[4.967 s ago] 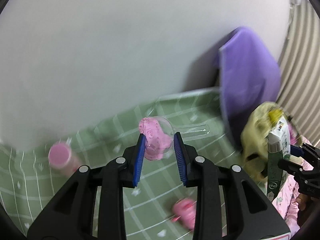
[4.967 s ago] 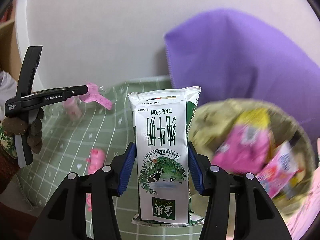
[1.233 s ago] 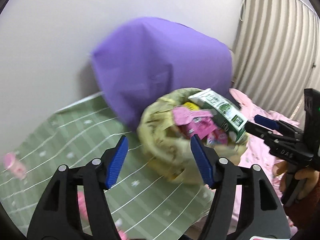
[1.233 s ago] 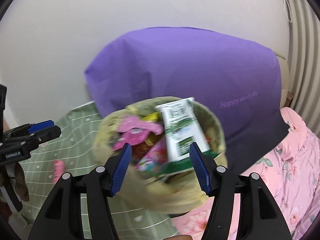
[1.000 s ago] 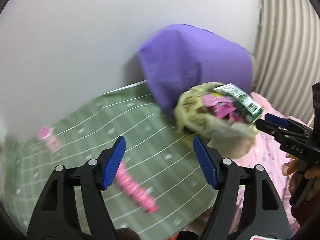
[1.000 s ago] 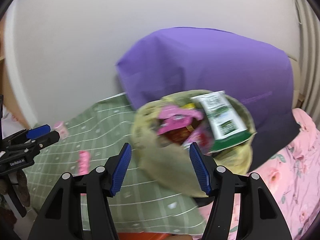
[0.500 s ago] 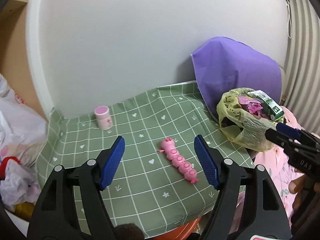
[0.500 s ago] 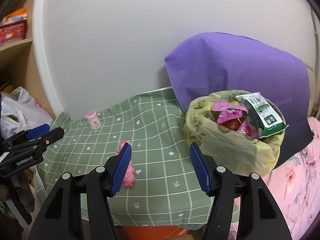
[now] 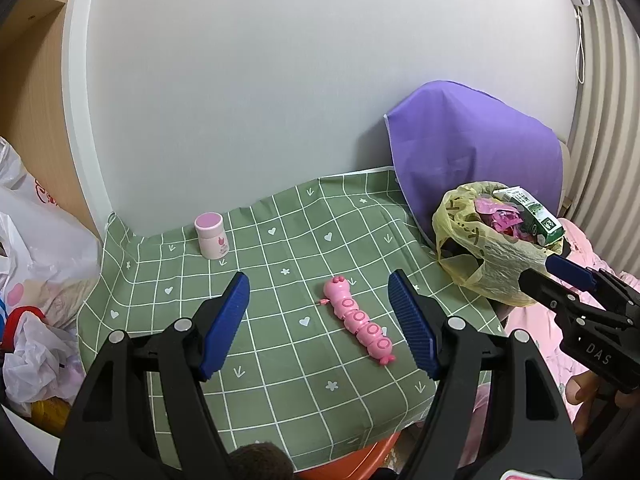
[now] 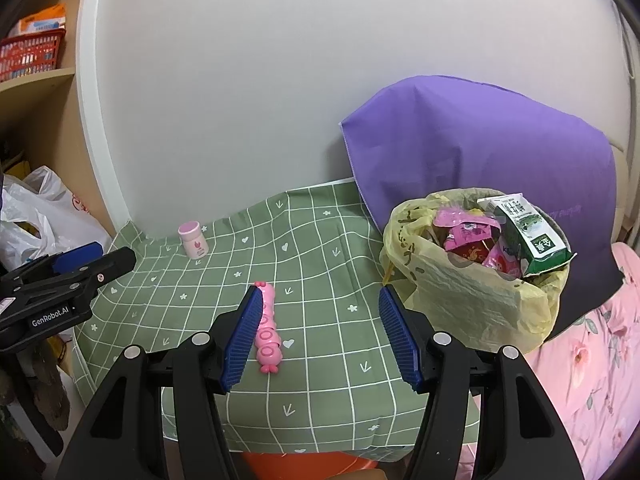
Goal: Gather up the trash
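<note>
A: Standing at the left, the small pink jar [image 9: 211,235] is rigid, light; grip its sides.

B: The jointed pink toy [image 9: 359,319] lies mid-cloth; take its middle. Left gripper [image 9: 320,322] and right gripper [image 10: 318,336] gape wide, empty.

Both wrist views are sharp and evenly lit by soft, diffuse indoor light, with no glare. The purple cover [image 10: 480,152] beyond the jaws throws a faint shadow onto the wall [image 10: 280,60] to its left. Fisheye distortion bends the wall's edge and darkens the corners.
</note>
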